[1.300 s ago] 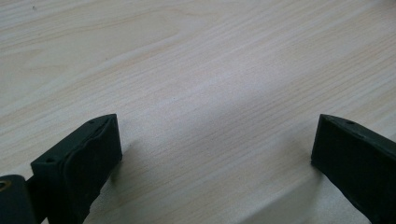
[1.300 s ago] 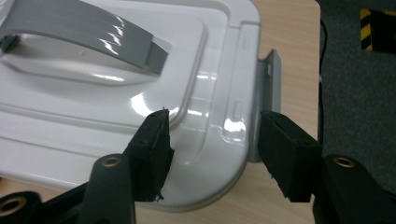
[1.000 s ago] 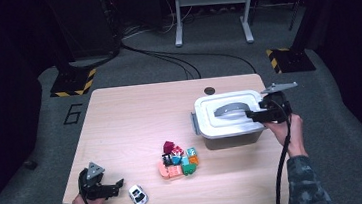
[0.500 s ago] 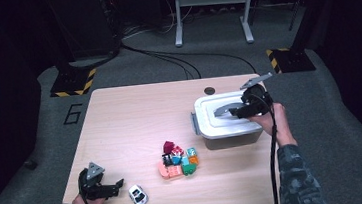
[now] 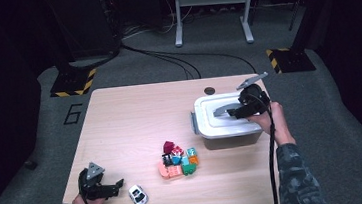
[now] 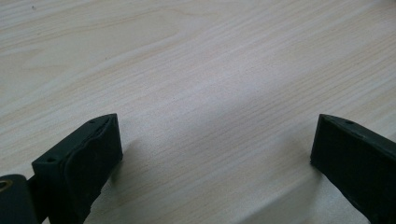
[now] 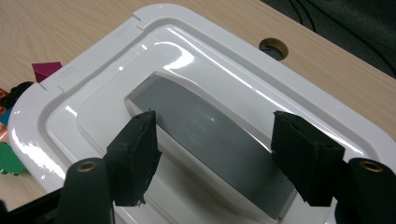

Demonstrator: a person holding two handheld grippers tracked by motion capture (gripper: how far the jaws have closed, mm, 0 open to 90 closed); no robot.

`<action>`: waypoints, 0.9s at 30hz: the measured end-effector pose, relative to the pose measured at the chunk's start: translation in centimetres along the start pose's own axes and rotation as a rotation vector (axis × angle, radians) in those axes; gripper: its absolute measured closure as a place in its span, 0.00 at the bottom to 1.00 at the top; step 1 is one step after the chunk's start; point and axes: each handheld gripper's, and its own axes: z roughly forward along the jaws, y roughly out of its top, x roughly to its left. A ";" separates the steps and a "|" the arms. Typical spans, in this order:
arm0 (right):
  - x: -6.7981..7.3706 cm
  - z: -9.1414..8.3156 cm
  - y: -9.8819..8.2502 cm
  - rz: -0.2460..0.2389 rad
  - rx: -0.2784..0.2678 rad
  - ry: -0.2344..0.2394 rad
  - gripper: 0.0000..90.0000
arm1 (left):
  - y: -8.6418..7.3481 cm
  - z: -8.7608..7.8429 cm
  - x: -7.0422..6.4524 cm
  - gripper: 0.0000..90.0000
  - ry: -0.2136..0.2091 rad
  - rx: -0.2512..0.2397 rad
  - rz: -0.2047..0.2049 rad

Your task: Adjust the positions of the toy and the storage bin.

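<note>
A white lidded box (image 5: pixel 224 125) stands at the right of the wooden table (image 5: pixel 135 121), with a grey handle (image 5: pixel 224 109) on its lid. My right gripper (image 5: pixel 236 110) hovers just over that lid. In the right gripper view the jaws stand apart on either side of the grey handle (image 7: pixel 210 135), so the right gripper (image 7: pixel 217 125) is open; the left pad is close to the handle's edge, the other clear of it. My left gripper (image 5: pixel 118 184) rests low at the table's front left, open over bare wood (image 6: pixel 210 70), with nothing between its jaws.
A pile of several coloured bricks (image 5: pixel 178 161) lies in front of the box, a magenta brick (image 7: pixel 45 71) nearest it. A small white toy car (image 5: pixel 137 195) sits just right of the left gripper. A round cable hole (image 5: pixel 210 90) lies behind the box.
The right hand has moved left from the box's right edge to above the lid's grey handle. The left hand has stayed put.
</note>
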 end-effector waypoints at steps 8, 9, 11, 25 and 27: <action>0.9 0.0 0.1 0.059 -0.018 -0.026 0.41 | 0.0 0.0 0.0 0.02 0.001 0.000 0.000; 1.1 0.0 0.1 0.049 -0.023 -0.025 0.43 | 0.0 0.0 0.0 0.02 0.000 0.000 0.000; 1.3 0.0 0.2 0.027 -0.024 -0.017 0.46 | 0.0 0.0 0.0 0.02 0.001 0.000 0.000; 1.1 0.3 0.2 -0.051 0.004 0.037 0.48 | 0.0 0.0 0.0 0.02 -0.001 0.000 0.002; 1.6 0.4 0.3 -0.048 0.004 0.042 0.52 | 0.0 0.0 0.0 0.02 0.000 0.001 0.003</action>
